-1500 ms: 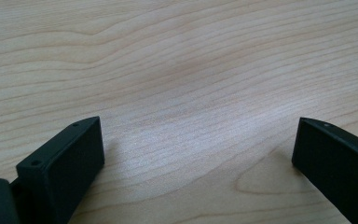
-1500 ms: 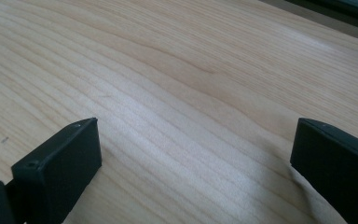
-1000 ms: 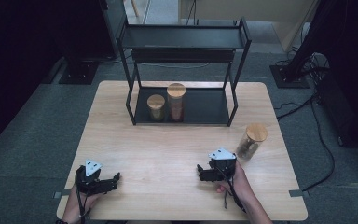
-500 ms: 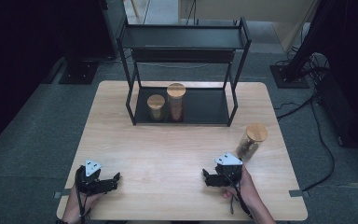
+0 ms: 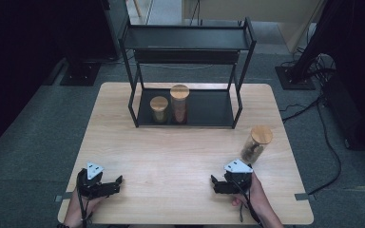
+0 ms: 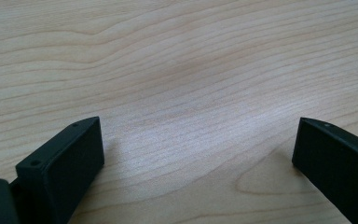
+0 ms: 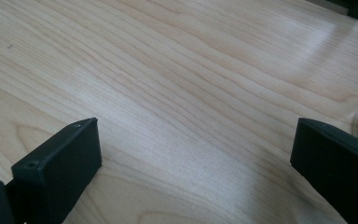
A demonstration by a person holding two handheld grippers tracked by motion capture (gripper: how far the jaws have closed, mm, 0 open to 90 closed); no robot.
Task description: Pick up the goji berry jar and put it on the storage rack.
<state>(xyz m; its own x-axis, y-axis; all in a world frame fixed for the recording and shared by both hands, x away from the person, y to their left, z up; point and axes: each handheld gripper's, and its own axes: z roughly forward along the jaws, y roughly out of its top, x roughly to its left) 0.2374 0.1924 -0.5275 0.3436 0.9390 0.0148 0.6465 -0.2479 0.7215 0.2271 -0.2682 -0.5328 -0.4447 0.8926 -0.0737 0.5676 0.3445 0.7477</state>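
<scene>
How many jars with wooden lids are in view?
3. A short jar and a tall jar stand side by side on the rack's lower shelf; a third jar stands on the table, right side.

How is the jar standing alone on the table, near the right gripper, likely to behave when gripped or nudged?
The lone jar looks like clear glass, so probably rigid, smooth and breakable. It stands tall and narrow with a wooden lid, so a high push may tip it. It seems partly filled with something dark, which likely adds weight low down.
</scene>
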